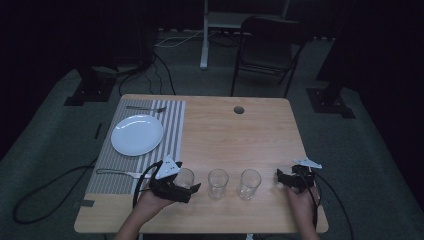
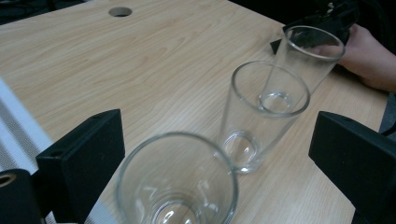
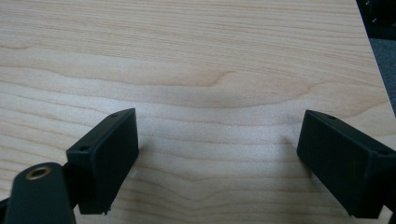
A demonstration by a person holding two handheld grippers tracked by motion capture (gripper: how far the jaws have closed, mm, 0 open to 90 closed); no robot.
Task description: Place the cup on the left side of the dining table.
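Note:
Three empty clear glasses stand in a row near the table's front edge: the left glass (image 1: pixel 185 177) (image 2: pixel 177 182), the middle glass (image 1: pixel 218 183) (image 2: pixel 264 116) and the right glass (image 1: pixel 249 183) (image 2: pixel 308 56). My left gripper (image 1: pixel 189 183) (image 2: pixel 217 140) is open, one jaw on each side of the left glass, which sits nearer the left jaw. My right gripper (image 1: pixel 283 178) (image 3: pixel 219 130) is open over bare wood to the right of the right glass, nothing between its jaws.
A grey striped placemat (image 1: pixel 172 120) covers the table's left side. It carries a white plate (image 1: pixel 136 134), a fork (image 1: pixel 146 108) behind the plate and another utensil (image 1: pixel 117 173) in front. A cable hole (image 1: pixel 239 109) is at the back. A chair (image 1: pixel 270 47) stands beyond the table.

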